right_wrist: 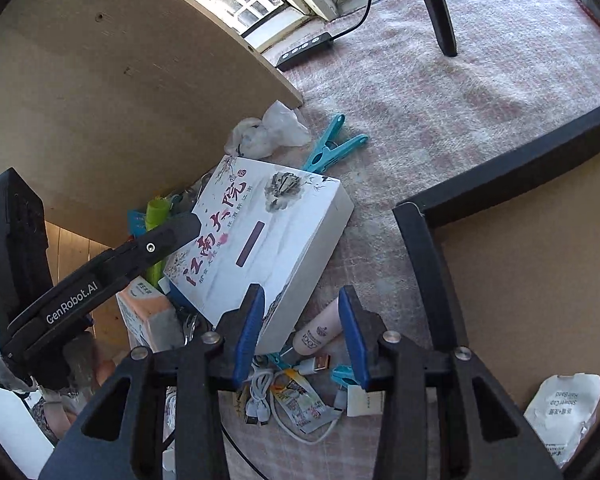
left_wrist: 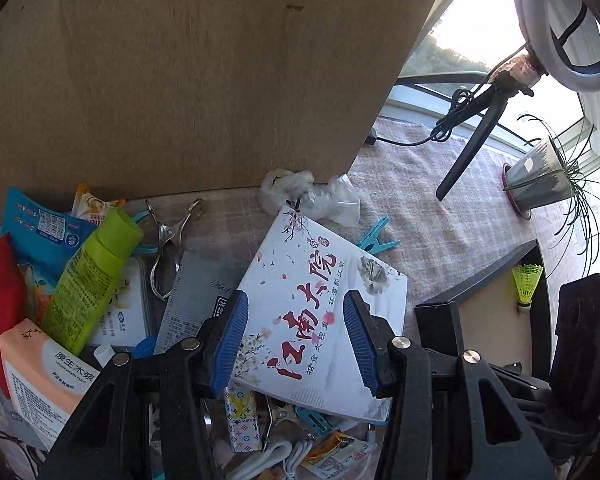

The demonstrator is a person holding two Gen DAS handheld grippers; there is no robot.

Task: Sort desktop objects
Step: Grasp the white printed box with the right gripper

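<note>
Left wrist view: both tools [left_wrist: 296, 340] [right_wrist: 300, 336] gape over cluttered pink tablecloth [left_wrist: 440, 216] by window [left_wrist: 480, 20]

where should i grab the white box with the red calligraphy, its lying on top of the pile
Take the white box by its thin side walls, across its short width, near the raised right corner that overhangs the clutter. It lies flat and tilted, too broad to span lengthwise. Come in low from the near side, where the open right gripper already points; the left gripper hovers open above its face.

Daylight pours through windows [left_wrist: 460, 12] onto a pink checked tabletop [left_wrist: 440, 208]; a plywood board [left_wrist: 200, 80] leans upright.
</note>
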